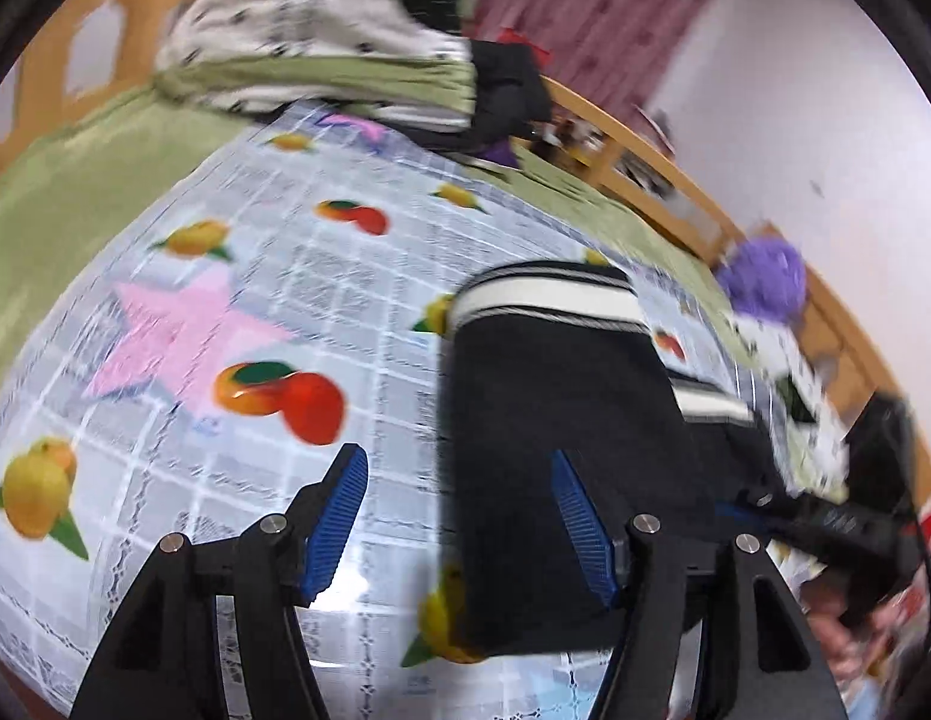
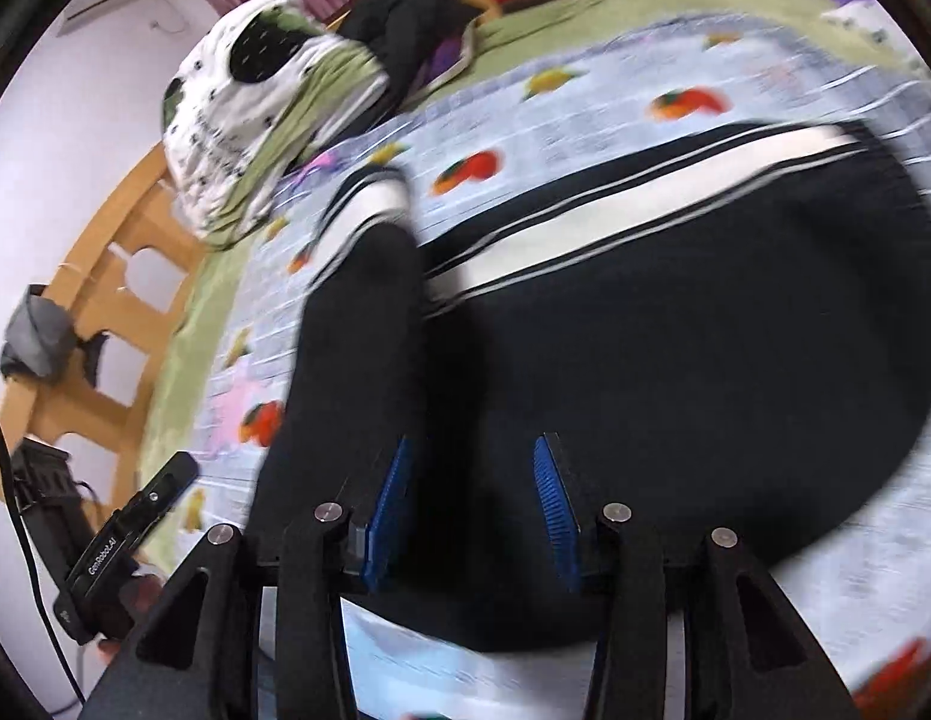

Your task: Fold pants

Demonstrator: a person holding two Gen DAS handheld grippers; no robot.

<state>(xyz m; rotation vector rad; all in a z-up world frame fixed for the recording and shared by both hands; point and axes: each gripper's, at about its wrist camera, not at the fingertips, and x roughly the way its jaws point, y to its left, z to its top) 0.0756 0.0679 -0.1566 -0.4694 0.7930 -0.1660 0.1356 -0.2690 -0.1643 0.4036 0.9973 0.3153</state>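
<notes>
Black pants (image 1: 561, 438) with white-striped cuffs lie on a fruit-printed sheet (image 1: 237, 312) spread over a bed, as two hand-held grippers work above them. The left gripper (image 1: 459, 522) hangs with its blue-padded jaws spread and nothing between them: the sheet shows through the gap, and the edge of one folded trouser leg lies just under and beyond its right-hand finger. The right gripper (image 2: 474, 513) points down over the broad dark body of the pants (image 2: 675, 324), its jaws apart. The cloth fills the space beneath them, but the blurred view does not show whether the pads touch it, so it probably grips nothing.

Ahead and to the left of the right gripper, one leg runs away from the tool and its striped cuff (image 2: 369, 204) is turned back, which suggests a lengthwise fold is partly made. A heap of bedding (image 1: 321, 30) sits far ahead of the left gripper, clear of the working area, leaving the sheet free as a flat folding surface.
</notes>
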